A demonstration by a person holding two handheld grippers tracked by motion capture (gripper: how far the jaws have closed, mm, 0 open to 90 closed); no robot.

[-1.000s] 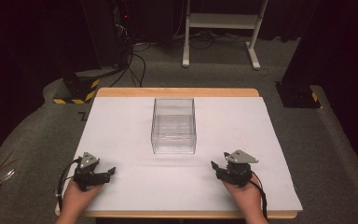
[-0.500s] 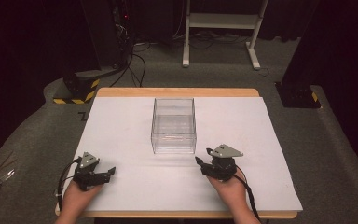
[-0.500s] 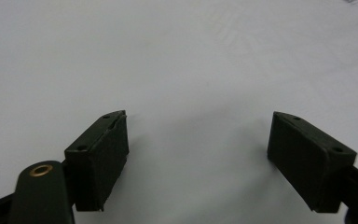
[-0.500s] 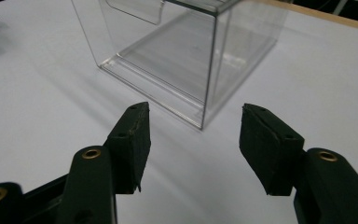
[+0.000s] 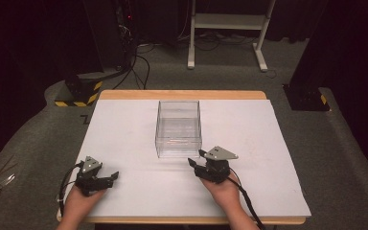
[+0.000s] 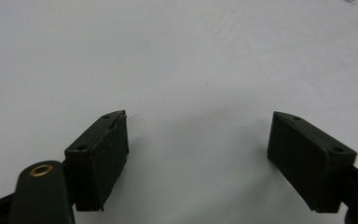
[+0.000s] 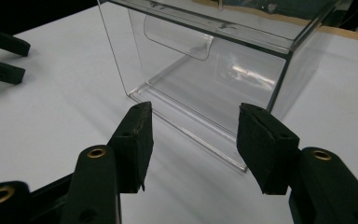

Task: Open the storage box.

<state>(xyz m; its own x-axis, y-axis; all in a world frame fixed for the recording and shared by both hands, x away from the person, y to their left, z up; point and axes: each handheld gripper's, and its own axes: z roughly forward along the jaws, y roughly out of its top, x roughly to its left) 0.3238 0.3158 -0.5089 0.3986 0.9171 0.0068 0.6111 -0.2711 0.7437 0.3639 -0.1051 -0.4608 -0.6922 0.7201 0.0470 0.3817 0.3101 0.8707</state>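
A clear plastic box (image 5: 178, 128) stands open-topped in the middle of the white table sheet (image 5: 124, 124). My right gripper (image 5: 196, 158) sits just in front of the box's near right corner, open and holding nothing. In the right gripper view the box (image 7: 205, 70) rises close ahead of the jaws, and my right gripper (image 7: 193, 140) points at its near bottom edge without touching it. My left gripper (image 5: 111, 177) rests open at the near left of the sheet, far from the box. In the left gripper view my left gripper (image 6: 198, 158) has bare white sheet between its jaws.
The sheet covers a wooden table (image 5: 182, 94) whose far edge shows behind the box. Beyond it are a white stand (image 5: 225, 28), cables and a black-and-yellow striped base (image 5: 79, 91) on the grey floor. My left gripper's jaws (image 7: 2, 58) appear at the far left of the right gripper view.
My right gripper has moved left and forward from the near right of the sheet up to the box's near right corner. The left gripper has stayed where it was.
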